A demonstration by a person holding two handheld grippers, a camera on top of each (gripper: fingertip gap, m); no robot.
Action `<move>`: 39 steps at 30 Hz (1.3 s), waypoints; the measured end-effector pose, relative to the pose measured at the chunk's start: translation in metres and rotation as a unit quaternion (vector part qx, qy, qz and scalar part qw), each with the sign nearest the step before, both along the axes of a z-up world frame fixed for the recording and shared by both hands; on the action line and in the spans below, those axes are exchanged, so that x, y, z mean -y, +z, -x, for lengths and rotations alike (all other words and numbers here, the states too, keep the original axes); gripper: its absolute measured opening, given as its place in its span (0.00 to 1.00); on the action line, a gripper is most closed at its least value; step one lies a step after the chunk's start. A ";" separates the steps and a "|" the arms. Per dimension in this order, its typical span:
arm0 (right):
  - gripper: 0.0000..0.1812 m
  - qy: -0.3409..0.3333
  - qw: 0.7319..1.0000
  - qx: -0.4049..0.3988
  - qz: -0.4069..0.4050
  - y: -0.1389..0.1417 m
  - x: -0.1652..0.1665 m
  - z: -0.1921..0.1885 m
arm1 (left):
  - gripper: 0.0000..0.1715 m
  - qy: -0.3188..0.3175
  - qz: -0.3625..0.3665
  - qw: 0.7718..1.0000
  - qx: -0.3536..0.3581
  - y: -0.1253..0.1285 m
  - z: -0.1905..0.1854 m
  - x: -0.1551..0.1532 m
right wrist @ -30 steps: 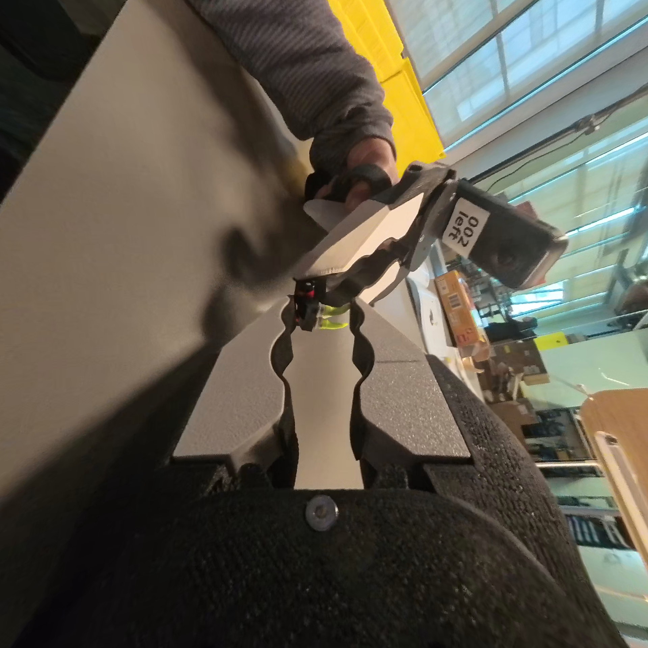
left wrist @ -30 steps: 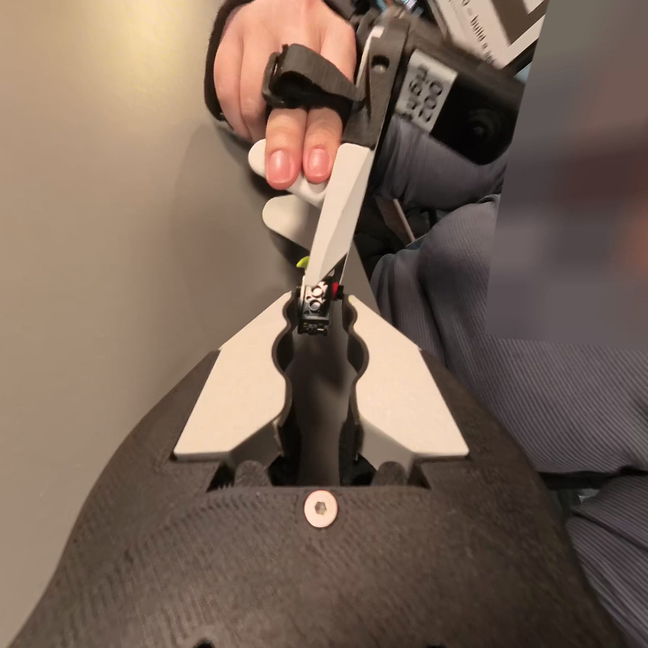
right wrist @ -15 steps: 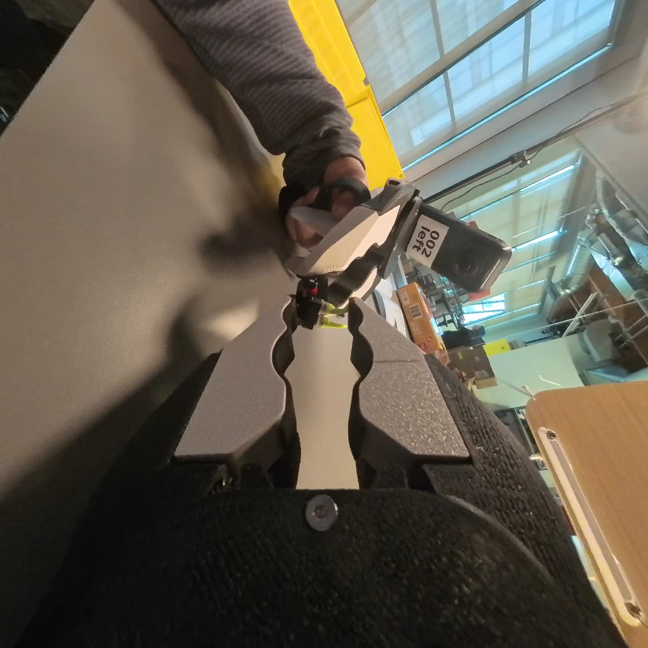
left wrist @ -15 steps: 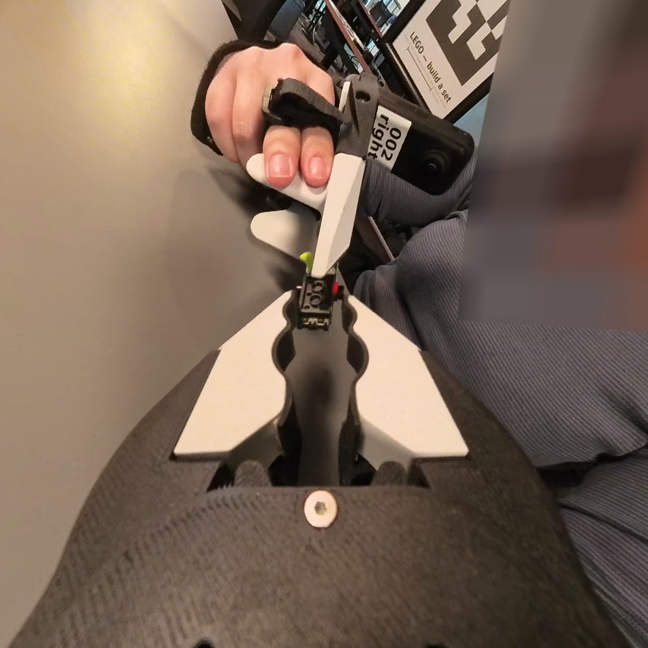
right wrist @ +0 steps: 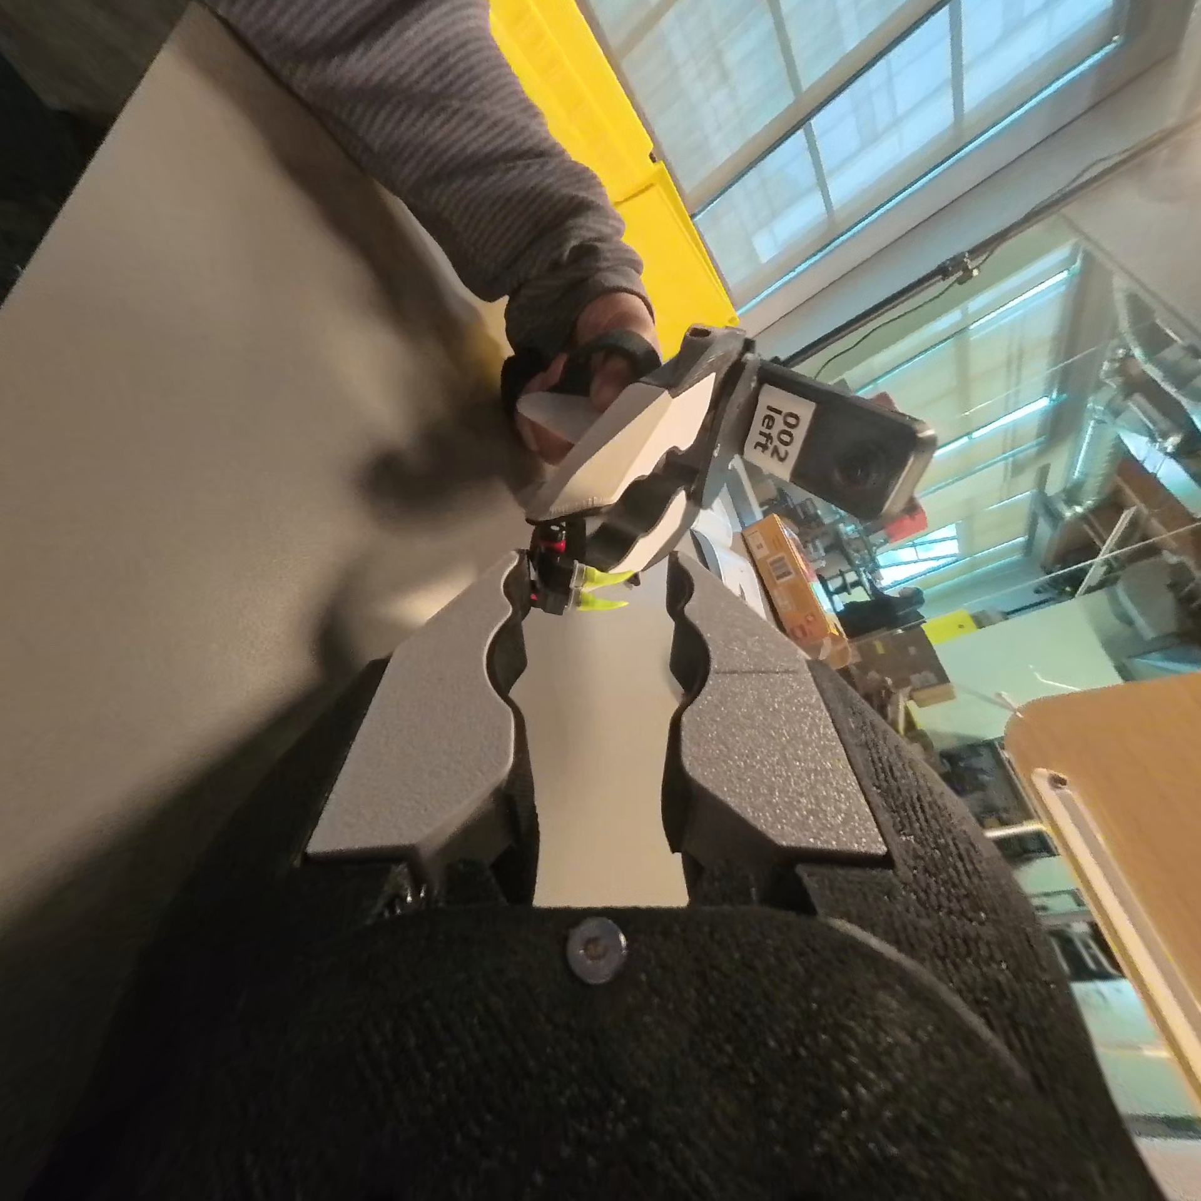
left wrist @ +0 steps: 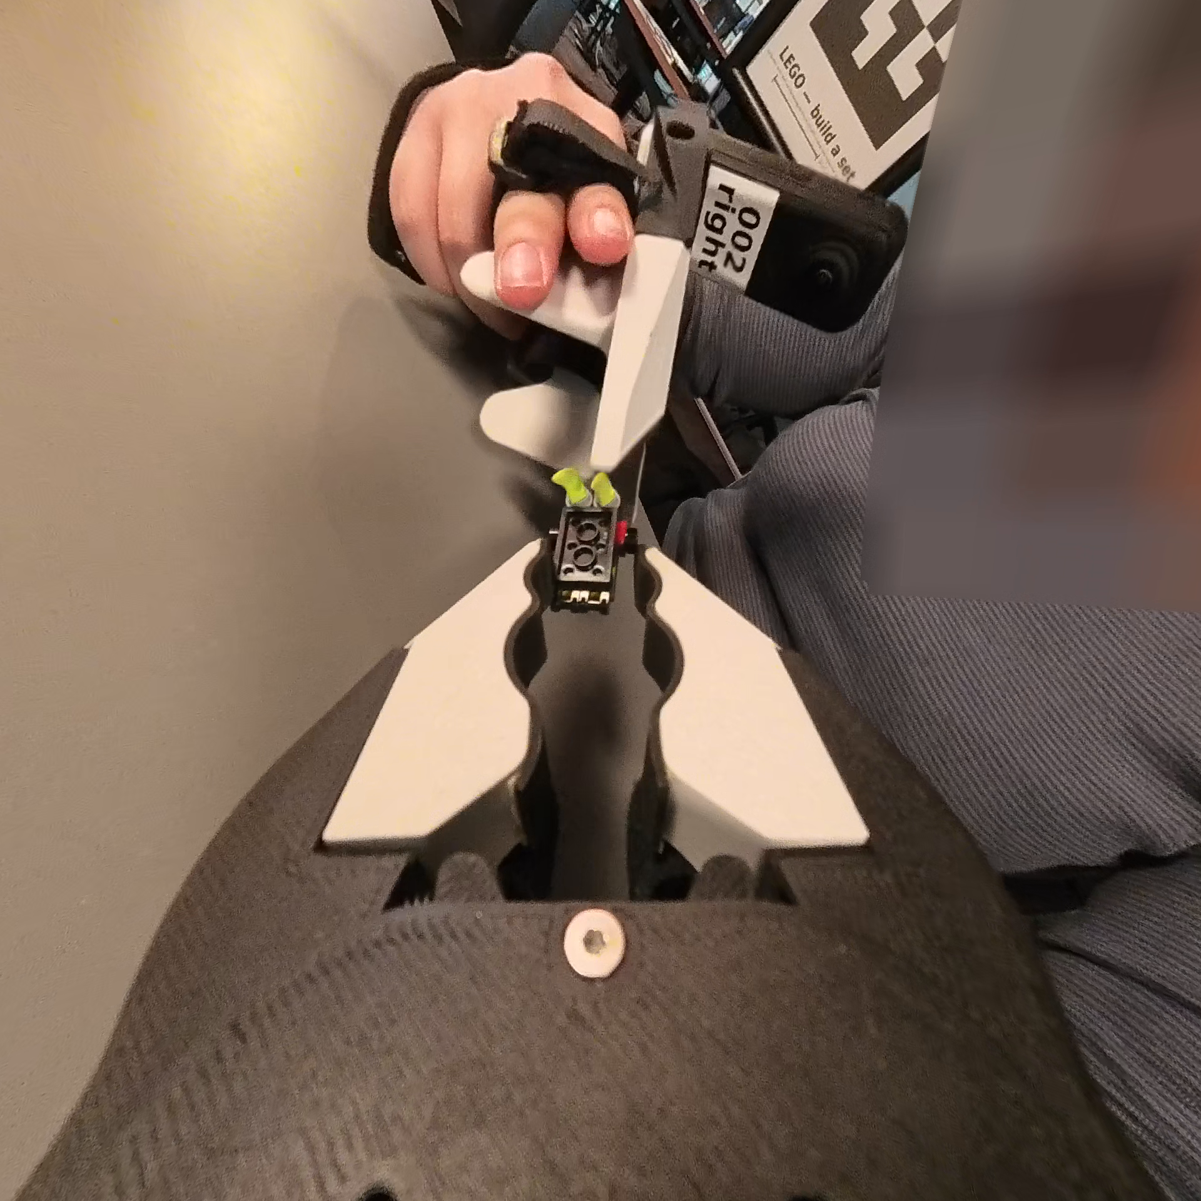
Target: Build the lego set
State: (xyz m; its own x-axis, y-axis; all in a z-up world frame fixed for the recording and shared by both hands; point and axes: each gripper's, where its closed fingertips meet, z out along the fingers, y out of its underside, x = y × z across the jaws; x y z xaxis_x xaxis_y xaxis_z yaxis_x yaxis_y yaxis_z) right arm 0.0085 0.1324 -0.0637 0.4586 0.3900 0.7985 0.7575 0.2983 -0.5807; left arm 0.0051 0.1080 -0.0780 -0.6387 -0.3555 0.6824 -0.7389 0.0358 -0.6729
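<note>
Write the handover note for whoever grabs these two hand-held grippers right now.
Left hand-held gripper: shut on the small black lego assembly, holding it above the grey table.
Right hand-held gripper: open, holding nothing. One of its fingertips sits right beside the assembly.
Done: the assembly already carries two lime-green pieces at its far end and a red bit on one side.
Left: the rest of the set. No loose bricks or instructions are in view, so find them before going on.
</note>
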 end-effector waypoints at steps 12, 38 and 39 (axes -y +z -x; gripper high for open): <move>0.04 0.003 0.949 -0.261 0.175 0.018 0.001 -0.037 | 0.14 0.155 -0.318 0.917 0.186 -0.023 -0.043 -0.037; 0.00 0.001 0.966 -0.225 0.125 0.024 0.004 -0.039 | 0.13 0.169 -0.342 0.856 0.349 0.012 -0.049 -0.021; 0.00 0.005 0.964 -0.233 0.131 0.025 0.004 -0.038 | 0.13 0.169 -0.334 0.861 0.345 0.012 -0.048 -0.020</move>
State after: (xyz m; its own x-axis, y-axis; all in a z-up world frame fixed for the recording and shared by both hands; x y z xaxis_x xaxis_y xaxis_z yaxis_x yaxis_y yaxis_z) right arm 0.0468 0.1281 -0.0390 0.7382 0.5569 0.3807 0.3946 0.1012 -0.9133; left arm 0.0532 0.1279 -0.0658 -0.5940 -0.7661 -0.2454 -0.2162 0.4459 -0.8686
